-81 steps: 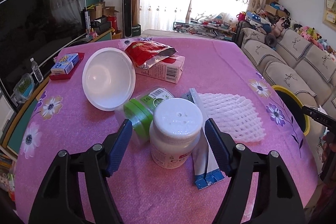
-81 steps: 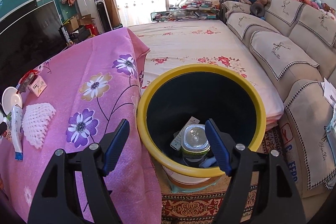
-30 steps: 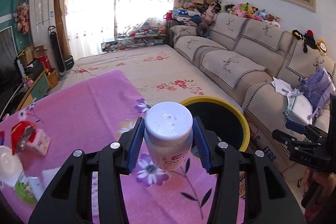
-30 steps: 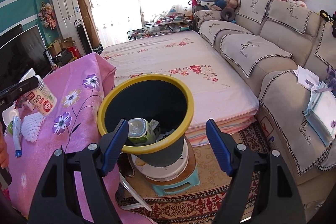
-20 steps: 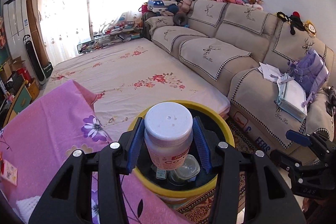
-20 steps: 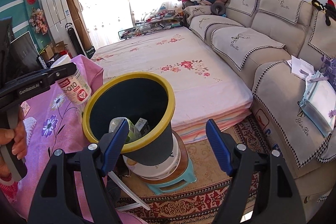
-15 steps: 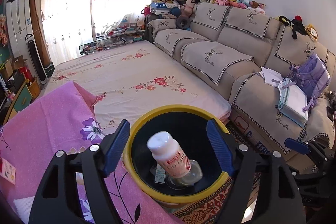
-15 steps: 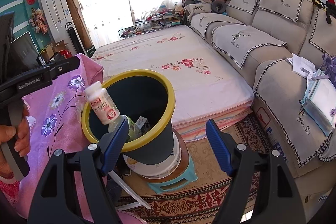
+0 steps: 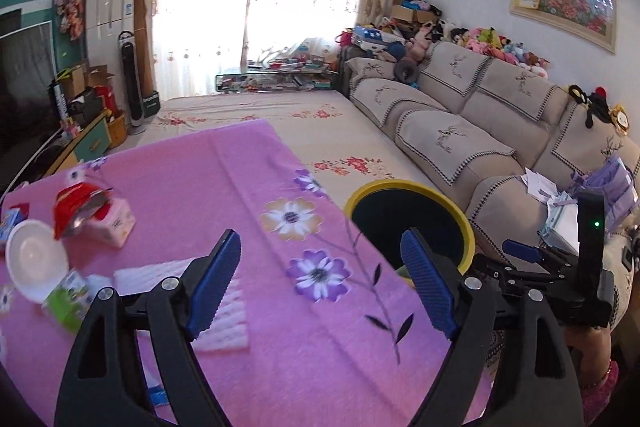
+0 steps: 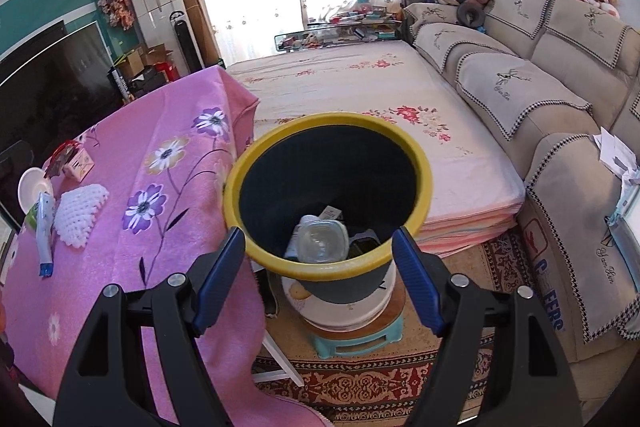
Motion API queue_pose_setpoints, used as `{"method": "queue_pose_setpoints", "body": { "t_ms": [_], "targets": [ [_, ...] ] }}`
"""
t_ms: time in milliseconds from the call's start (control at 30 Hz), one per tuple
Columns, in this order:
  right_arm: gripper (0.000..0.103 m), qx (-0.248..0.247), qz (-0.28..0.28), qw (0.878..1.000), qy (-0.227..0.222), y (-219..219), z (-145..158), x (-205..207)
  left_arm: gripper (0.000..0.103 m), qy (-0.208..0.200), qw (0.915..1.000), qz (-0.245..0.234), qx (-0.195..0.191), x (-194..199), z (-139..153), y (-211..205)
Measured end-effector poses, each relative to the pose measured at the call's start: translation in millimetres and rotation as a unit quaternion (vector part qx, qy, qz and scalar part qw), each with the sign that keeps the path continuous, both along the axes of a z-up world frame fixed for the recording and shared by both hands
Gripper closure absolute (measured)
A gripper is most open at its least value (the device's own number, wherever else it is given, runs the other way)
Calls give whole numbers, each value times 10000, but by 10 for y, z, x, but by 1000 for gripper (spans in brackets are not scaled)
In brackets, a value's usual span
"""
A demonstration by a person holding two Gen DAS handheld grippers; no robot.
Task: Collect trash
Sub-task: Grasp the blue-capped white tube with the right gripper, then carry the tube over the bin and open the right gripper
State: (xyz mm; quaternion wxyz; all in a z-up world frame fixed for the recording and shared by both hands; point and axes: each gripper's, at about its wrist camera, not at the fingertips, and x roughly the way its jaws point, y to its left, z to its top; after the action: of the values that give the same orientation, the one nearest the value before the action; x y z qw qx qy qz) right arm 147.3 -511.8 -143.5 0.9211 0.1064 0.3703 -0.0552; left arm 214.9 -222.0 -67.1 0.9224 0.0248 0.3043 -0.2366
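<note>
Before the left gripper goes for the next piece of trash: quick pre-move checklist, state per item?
1. Left gripper empty: ok, jaws have just been opening, nothing between them.
2. Right gripper empty: ok, open, nothing held.
3. Bin upright with room: ok, clear container lies low inside.
4. Trash left on pink table: ok, foam net, white bowl, red wrapper, blue-tipped tube.
5. Nearest target reachable: ok, probably; foam net lies by the left finger.
6. White bottle in bin: cannot tell from these views.
</note>
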Motion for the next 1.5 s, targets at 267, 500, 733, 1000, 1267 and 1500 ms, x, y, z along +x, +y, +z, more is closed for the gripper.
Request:
{"method": "queue_pose_setpoints", "body": {
  "t_ms": [267,500,733,1000,1267,1500],
  "targets": [
    [31,-102,1159,9932,46,989,69,246,18,-144,9901,1398,21,-424,38,1486],
    [36,131,2570,9663,46,2250,84,363,17,-94,9686,2483,-48,-750,10,2532],
    [52,40,3181,9478,223,3165,86,554,17,-95,9645,2635,-146,-937,-17,2852],
    [69,28,3074,9487,735,3380,-130,863,17,-11,9676,2510,-270,-917,-63,2839],
    [80,29,3190,9458,614,3357,-87,782,17,67,9690,2454,-264,-871,-121,2783],
    [80,136,3115,9500,174,3042,214,527,17,96,9725,2317,-218,-814,-125,2678]
  ]
}}
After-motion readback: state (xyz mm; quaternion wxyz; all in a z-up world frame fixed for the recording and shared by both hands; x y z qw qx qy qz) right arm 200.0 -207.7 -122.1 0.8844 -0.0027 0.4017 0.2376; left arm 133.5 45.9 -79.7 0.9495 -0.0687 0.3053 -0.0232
